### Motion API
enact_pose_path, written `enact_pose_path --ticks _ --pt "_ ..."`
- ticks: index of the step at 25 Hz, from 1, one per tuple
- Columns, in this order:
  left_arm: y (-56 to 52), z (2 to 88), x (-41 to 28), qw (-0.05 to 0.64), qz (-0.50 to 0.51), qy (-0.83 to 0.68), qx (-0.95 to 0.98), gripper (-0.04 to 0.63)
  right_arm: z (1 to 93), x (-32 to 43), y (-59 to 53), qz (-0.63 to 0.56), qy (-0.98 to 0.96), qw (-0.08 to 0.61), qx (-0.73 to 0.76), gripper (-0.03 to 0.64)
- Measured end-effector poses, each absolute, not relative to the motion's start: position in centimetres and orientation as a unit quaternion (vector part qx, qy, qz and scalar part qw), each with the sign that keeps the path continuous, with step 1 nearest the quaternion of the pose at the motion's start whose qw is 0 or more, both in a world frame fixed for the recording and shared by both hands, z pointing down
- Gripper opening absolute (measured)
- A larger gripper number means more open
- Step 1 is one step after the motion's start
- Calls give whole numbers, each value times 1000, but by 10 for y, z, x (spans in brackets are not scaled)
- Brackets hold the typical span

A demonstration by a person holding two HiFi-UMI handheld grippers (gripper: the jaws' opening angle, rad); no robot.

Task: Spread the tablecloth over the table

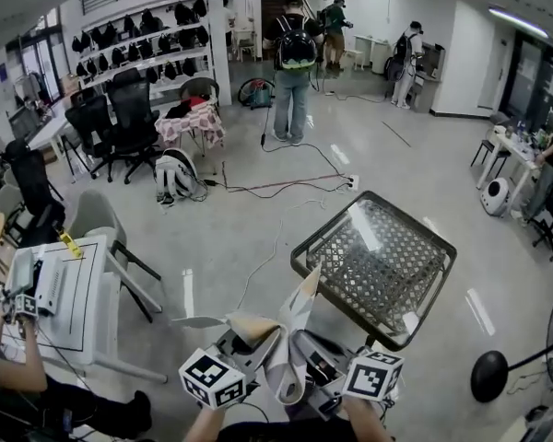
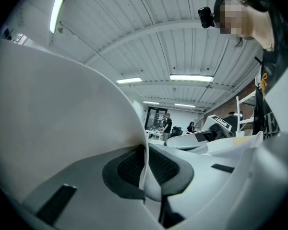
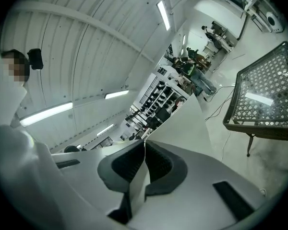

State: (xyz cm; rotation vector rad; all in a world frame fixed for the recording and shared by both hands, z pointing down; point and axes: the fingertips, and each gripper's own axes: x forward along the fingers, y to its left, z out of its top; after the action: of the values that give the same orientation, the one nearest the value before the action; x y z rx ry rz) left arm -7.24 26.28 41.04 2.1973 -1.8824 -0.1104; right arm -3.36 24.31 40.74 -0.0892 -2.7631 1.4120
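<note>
The table (image 1: pixel 415 325) has a dark frame with a lattice top under glass and stands just ahead and to the right of me. A pale tablecloth (image 1: pixel 293 353) hangs bunched and folded between my two grippers at the bottom of the head view. My left gripper (image 1: pixel 247 346) is shut on a fold of the cloth (image 2: pixel 62 128), which fills the left side of the left gripper view and runs between the pads (image 2: pixel 129 169). My right gripper (image 1: pixel 318 365) is shut on another edge of the cloth (image 3: pixel 185 123). In the right gripper view the table (image 3: pixel 278 123) lies to the right.
A grey chair (image 1: pixel 100 221) and a white desk (image 1: pixel 74 307) stand to the left, with a seated person's arm (image 1: pixel 18 357) beside them. Cables (image 1: pixel 286 187) trail over the floor beyond the table. A black round stand (image 1: pixel 488 376) sits at the right. People (image 1: pixel 295 63) stand far back.
</note>
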Motion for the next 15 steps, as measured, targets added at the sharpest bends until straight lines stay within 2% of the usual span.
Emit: enact_pose_path --ticks 5,15 --pt "176 396 -121 112 -27 -661 741 35 396 -83 155 455 -889 28 -49 21" --pt "46 327 -185 1 17 -690 724 35 331 -148 25 394 -913 -32 -102 18"
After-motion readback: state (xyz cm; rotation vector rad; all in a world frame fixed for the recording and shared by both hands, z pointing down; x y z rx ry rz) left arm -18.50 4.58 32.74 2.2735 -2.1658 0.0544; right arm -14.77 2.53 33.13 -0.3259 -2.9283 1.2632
